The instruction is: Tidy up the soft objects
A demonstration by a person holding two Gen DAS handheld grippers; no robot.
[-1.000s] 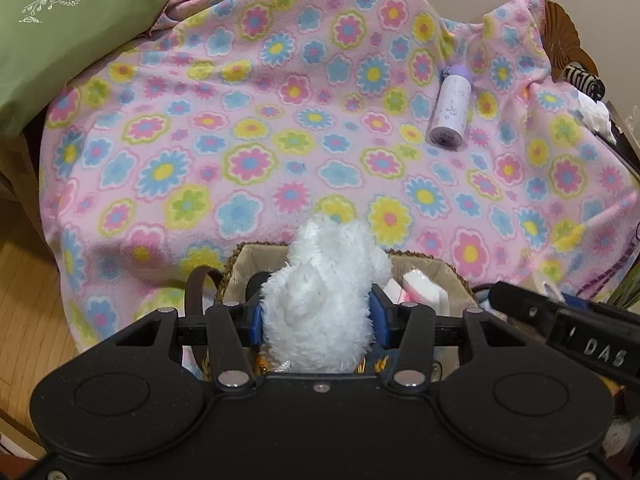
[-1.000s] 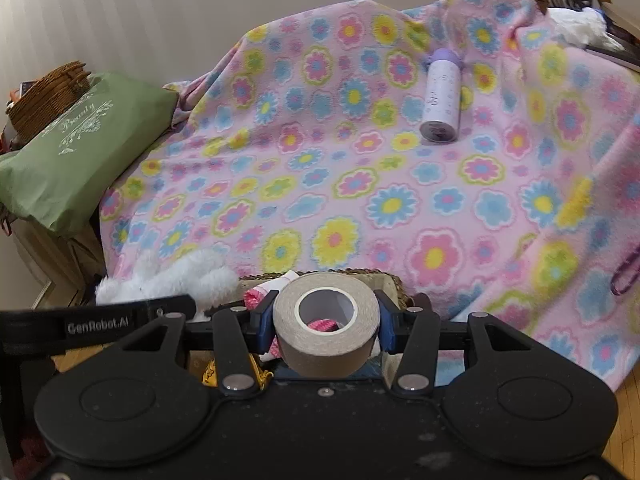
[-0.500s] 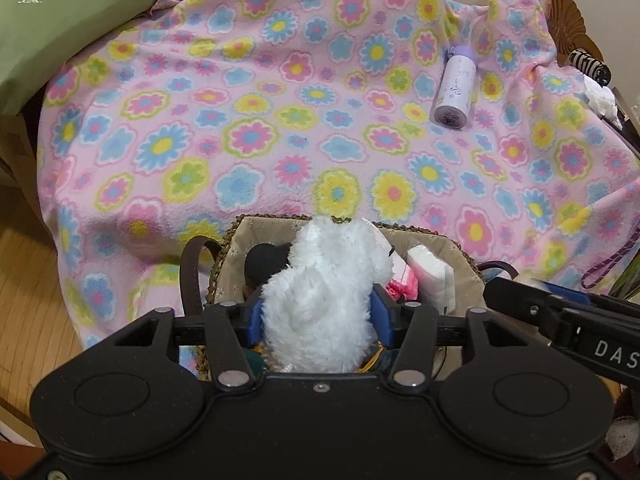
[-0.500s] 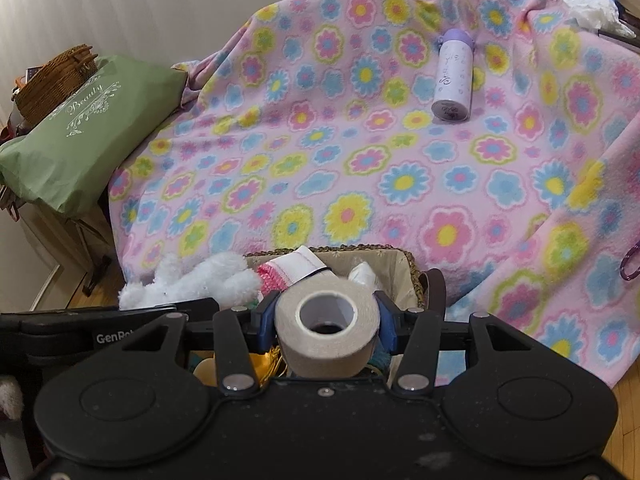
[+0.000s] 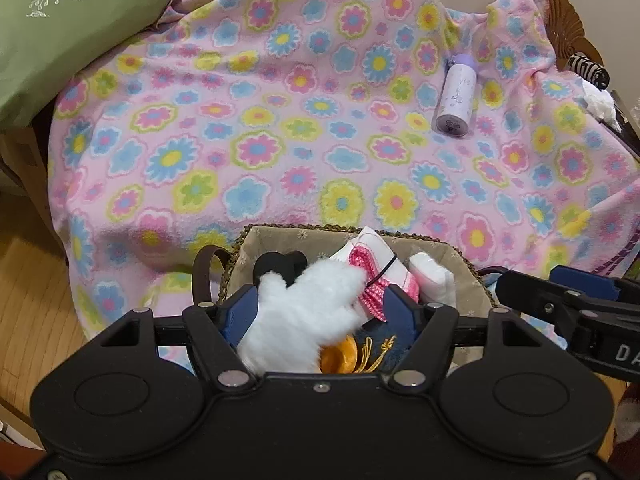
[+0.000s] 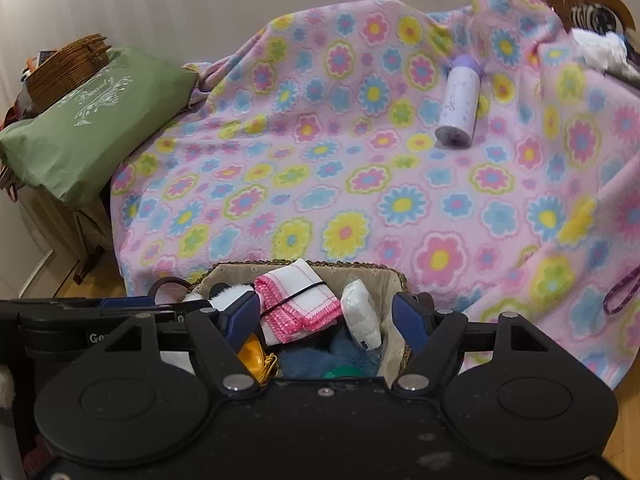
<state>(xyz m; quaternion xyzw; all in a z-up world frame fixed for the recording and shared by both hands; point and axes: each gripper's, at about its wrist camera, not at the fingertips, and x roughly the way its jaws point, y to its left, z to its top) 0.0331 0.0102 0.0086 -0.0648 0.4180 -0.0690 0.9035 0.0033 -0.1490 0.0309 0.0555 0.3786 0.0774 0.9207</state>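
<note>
Releasing over the basket [image 5: 452,250] is the step in hand, and by my judgement it goes best if both grippers open fully and lift straight up, so the pads do not snag fur or drag anything back over the braided rim; the left gripper [image 5: 316,312] has its jaws opening, the white plush toy [image 5: 300,320] between them and leaning against the left pad, well apart from the right one, so it looks let go and sinking among the contents; a short wait until the toy settles would keep it from clinging to the pad; the right gripper [image 6: 326,316] is likewise opening, its jaws wide apart with nothing between them, poised above the pink-edged folded cloth [image 6: 298,300] and the white wrapped packet [image 6: 362,314] inside the basket; a blue furry item [image 6: 340,354] and something orange [image 6: 250,354] lie lower in the basket; whatever this gripper carried cannot be picked out among them; out on the flowered fleece blanket [image 5: 280,128] a lavender bottle [image 5: 456,100] lies on its side, well apart from the basket
</note>
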